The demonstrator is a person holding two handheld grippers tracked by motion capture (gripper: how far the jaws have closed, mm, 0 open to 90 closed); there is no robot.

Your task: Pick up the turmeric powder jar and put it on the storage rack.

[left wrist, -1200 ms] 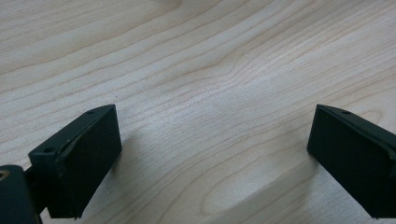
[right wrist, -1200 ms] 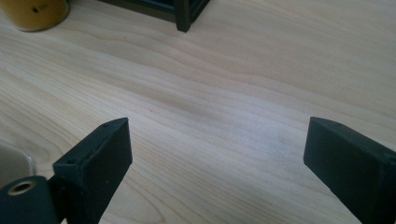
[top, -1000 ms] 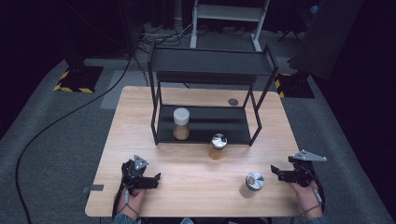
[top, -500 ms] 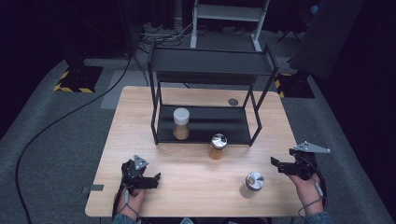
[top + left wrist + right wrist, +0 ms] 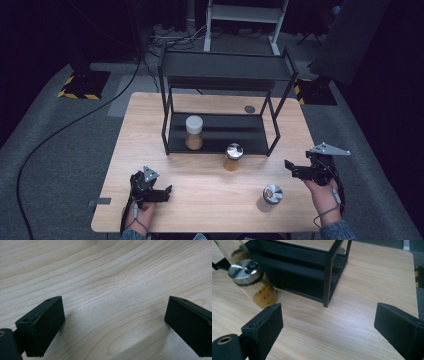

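While the high view adds a second jar (image 5: 272, 195), the right gripper (image 5: 328, 327) faces perhaps one jar (image 5: 253, 281).

No legible txt (any view)

You have three jars in front of you. One is a white-lidded jar (image 5: 194, 132) standing on the lower shelf of the black rack (image 5: 225, 67). Two are metal-lidded jars: one (image 5: 233, 157) stands on the tabletop (image 5: 150, 130) just in front of the rack, and the other (image 5: 272, 197) stands nearer your right side. There is one rack, with two shelves, an upper and a lower. One small dark round disc (image 5: 249, 109) lies on the tabletop behind the rack. You hold two hand-held grippers, the left hand-held gripper (image 5: 162, 193) and the right hand-held gripper (image 5: 291, 168), one in each hand. There is one tabletop.
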